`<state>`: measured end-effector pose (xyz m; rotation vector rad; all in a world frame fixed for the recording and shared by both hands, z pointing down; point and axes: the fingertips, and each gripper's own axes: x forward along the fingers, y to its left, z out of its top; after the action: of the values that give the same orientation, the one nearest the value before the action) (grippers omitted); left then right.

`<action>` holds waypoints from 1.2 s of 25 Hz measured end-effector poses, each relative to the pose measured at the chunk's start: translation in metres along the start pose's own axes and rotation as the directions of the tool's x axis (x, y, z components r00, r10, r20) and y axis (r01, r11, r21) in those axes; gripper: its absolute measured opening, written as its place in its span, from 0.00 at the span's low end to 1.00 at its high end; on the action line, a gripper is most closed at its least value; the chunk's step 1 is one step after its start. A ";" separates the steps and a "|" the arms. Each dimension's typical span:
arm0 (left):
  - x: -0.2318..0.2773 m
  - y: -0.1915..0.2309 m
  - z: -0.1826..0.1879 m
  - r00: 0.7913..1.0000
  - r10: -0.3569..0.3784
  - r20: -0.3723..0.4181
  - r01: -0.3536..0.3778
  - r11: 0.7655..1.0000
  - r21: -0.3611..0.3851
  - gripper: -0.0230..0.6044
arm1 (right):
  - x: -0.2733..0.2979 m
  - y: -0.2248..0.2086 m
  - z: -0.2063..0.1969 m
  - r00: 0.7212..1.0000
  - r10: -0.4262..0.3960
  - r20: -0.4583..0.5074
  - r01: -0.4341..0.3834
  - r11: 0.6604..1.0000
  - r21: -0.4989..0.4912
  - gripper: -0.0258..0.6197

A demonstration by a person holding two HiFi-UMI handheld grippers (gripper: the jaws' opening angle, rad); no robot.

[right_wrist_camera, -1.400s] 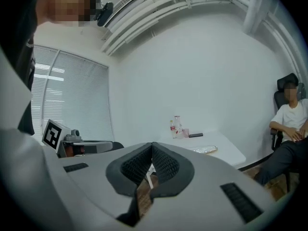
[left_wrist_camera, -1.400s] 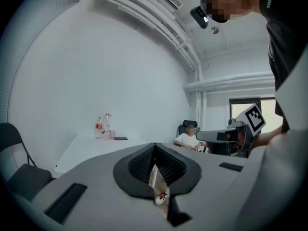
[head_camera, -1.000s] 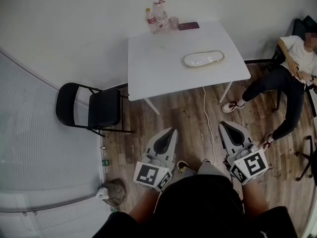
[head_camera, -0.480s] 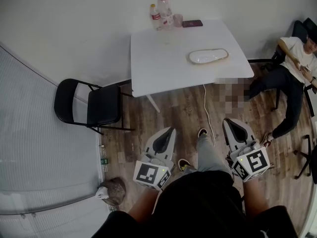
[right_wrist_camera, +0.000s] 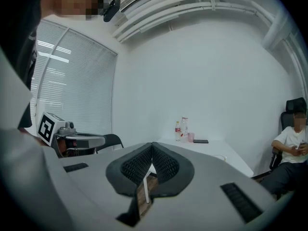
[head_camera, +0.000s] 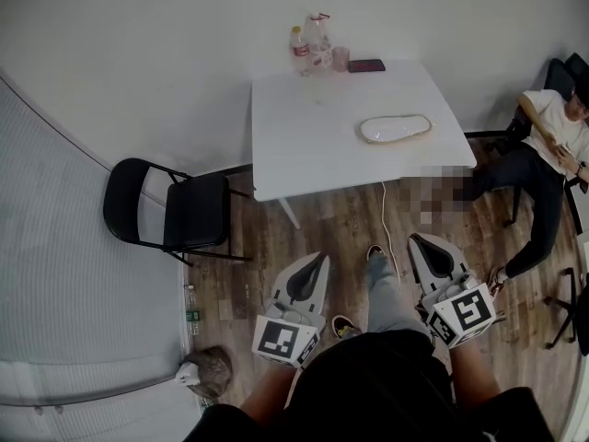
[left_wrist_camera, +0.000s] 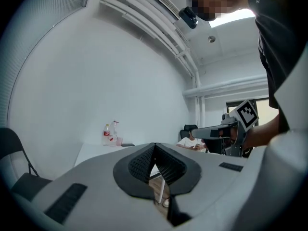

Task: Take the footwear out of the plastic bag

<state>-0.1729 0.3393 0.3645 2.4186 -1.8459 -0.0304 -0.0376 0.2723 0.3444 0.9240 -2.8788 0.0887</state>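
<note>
Footwear [head_camera: 396, 129] in its plastic bag [head_camera: 375, 133] lies flat on the white table [head_camera: 313, 150], in the upper right of the head view, toward the table's right half and well apart from both grippers. It shows as a pale oval with a tan edge; bag and contents cannot be told apart in detail at this size.

At the table's far edge, near the wall, stand two bottles [head_camera: 299, 50], a small pink cup [head_camera: 340, 59] just beside them, and a dark phone [head_camera: 366, 65] to the right of the cup. A white cable [head_camera: 386, 215] hangs from the table's near edge down to the wooden floor [head_camera: 248, 274].

The left gripper [head_camera: 320, 259] sits low in the centre of the head view, and the right gripper [head_camera: 415, 239] to its right. Both point toward the table. Each gripper view shows its ribbed black pads meeting at the tip, with only floor and a table leg seen through the gap below them: both grippers are clenched and grasp nothing.

Between the grippers appear the wearer's leg [head_camera: 386, 293] and one shoe [head_camera: 375, 250] ahead of the other shoe [head_camera: 342, 325].

A black folding chair [head_camera: 189, 212] stands at the left of the table, beside the window blinds [head_camera: 64, 247]. A grey bundle [head_camera: 210, 372] lies on the floor at the lower left. A seated person [head_camera: 543, 150] in a white top occupies the right edge of the frame, legs stretched toward the table.
</note>
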 end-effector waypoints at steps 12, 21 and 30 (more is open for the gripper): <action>0.030 0.019 0.002 1.000 0.001 -0.024 0.000 1.000 0.015 0.07 | 0.032 -0.017 -0.001 1.000 0.012 -0.001 -0.012 1.000 -0.008 0.07; 0.061 0.032 0.000 0.999 -0.010 -0.047 0.011 0.999 0.031 0.07 | 0.054 -0.040 -0.006 1.000 0.011 -0.007 -0.011 0.999 0.036 0.07; 0.104 0.045 0.003 0.997 -0.024 -0.068 0.026 0.999 0.035 0.07 | 0.090 -0.069 -0.006 0.999 0.033 -0.013 -0.032 0.998 0.053 0.07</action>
<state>-0.1890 0.2273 0.3706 2.4342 -1.8030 0.0822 -0.0692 0.1649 0.3634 0.8818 -2.8921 0.1738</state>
